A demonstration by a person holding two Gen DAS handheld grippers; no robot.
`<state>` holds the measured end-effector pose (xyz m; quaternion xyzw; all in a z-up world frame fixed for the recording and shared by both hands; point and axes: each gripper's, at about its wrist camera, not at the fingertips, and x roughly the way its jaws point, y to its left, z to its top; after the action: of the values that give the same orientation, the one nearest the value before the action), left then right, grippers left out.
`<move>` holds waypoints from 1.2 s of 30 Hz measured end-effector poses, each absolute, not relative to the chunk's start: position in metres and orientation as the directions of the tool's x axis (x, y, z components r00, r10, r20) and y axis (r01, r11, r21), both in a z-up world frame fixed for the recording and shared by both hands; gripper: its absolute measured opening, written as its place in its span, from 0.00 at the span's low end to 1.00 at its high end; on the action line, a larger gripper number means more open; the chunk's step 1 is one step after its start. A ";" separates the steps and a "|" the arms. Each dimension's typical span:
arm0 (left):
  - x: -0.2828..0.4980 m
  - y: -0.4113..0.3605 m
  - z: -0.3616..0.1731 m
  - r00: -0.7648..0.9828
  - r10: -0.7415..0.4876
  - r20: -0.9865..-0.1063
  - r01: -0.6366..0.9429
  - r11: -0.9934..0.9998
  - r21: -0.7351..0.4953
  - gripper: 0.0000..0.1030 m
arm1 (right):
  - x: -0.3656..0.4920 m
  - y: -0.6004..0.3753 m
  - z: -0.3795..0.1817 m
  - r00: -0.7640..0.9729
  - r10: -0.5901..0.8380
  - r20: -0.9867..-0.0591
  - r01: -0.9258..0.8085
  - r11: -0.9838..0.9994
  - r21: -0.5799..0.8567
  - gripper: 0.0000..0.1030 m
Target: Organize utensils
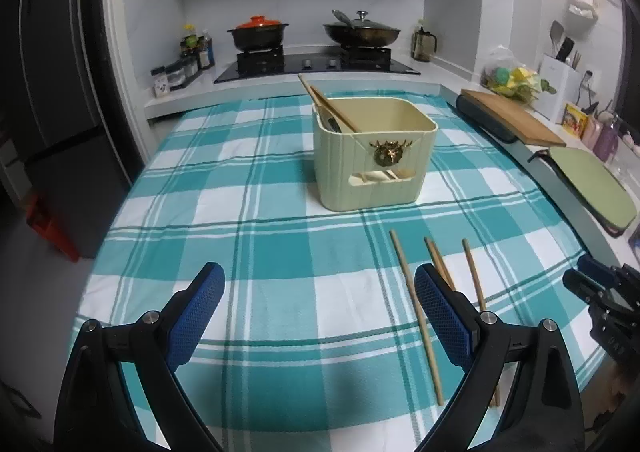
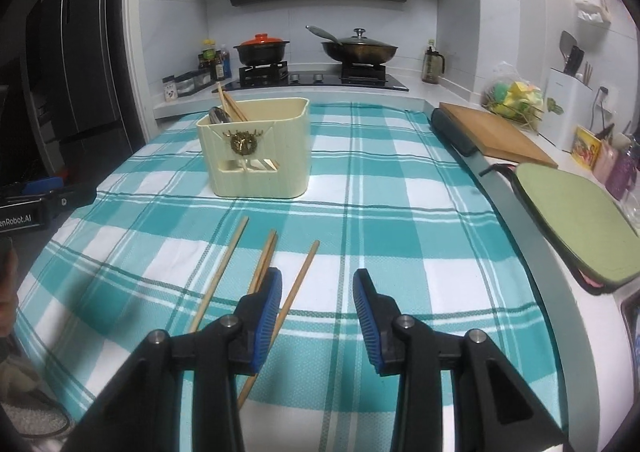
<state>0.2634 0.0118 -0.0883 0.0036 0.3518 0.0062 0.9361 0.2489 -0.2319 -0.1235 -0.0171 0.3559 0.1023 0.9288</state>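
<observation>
1. While I look through the left wrist camera, my left gripper has its jaws spread about as wide as they go, with only bare tablecloth between the blue pads; they hold and touch nothing.
2. Just right of that gripper I count four loose chopsticks on the cloth: one long one lying clear, two close together that run behind the right-hand finger, and one more further right.
3. One cream bin stands upright past them, mid-table, with two chopsticks leaning out of its rear left corner beside a dark metal utensil I cannot identify.
4. My right gripper shows at the right edge of this view, too cut off to read its jaws here.
5. From the right wrist camera, my right gripper has its jaws partly apart, a moderate gap, and nothing sits between the pads; only cloth shows there.
6. Its left-hand finger lies over the chopsticks in the picture; I cannot tell whether it touches them.
7. I again count four sticks: one on the left, a tight pair, and one on the right passing under that finger.
8. One bin stands beyond, left of centre, well apart from the gripper, with two sticks and the metal utensil in its rear left corner.
9. My left gripper shows at the left edge.
</observation>
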 end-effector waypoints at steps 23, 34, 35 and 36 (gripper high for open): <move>0.288 -0.055 -0.184 0.636 -0.084 -0.767 0.132 0.991 0.001 0.94 | 0.237 -0.236 -0.188 0.658 0.168 -0.734 -0.128 0.985 0.111 0.36; 0.312 -0.069 -0.220 0.601 -0.011 -0.799 0.147 0.984 0.097 0.80 | 0.268 -0.205 -0.209 0.578 0.256 -0.775 -0.215 0.964 0.159 0.27; 0.311 -0.068 -0.220 0.602 -0.020 -0.798 0.152 0.984 0.090 0.73 | 0.272 -0.202 -0.212 0.566 0.260 -0.782 -0.223 0.962 0.159 0.23; 0.310 -0.068 -0.219 0.603 -0.028 -0.797 0.158 0.984 0.085 0.65 | 0.275 -0.198 -0.216 0.553 0.264 -0.790 -0.232 0.960 0.158 0.22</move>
<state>0.3101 -0.0678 -0.2187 0.0733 0.4422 -0.0522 0.8924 0.2748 -0.1985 -0.2163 0.0178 0.4511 0.1405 0.8811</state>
